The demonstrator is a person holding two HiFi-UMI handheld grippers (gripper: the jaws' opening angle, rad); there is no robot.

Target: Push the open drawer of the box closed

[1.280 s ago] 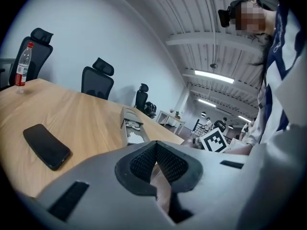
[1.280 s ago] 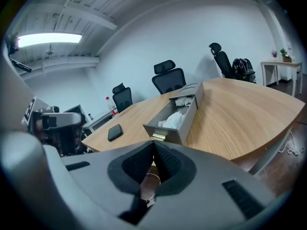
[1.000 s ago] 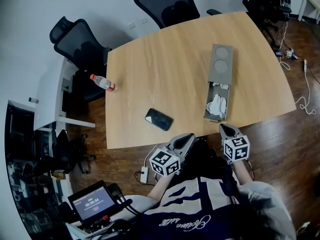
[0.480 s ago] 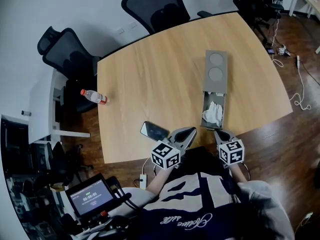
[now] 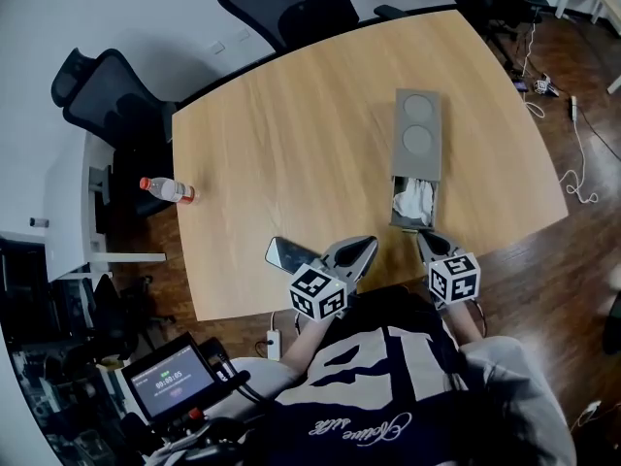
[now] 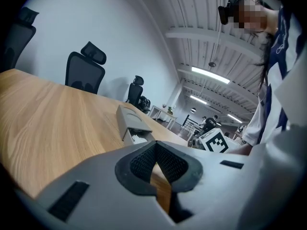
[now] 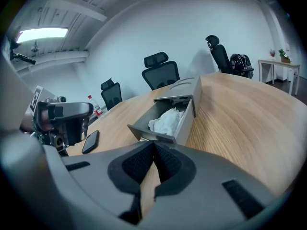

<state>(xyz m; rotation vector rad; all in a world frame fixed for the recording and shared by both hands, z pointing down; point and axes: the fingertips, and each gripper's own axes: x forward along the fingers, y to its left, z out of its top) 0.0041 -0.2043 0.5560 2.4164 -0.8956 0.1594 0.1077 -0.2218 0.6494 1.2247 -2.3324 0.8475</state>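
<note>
Your box lies near the bench's right edge, its drawer pulled out toward the near edge, bare wood to its left. Your right tongs, pinched together and empty, point at the drawer front from just before it. Your left tongs are likewise pinched and empty.

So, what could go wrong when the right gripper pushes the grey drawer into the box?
The crumpled white paper in the open grey drawer rises about to its rim; it may catch under the box top and jam the drawer. The long grey box seems to lie loose on the wooden table, so a push from the right gripper might slide the whole box instead.
</note>
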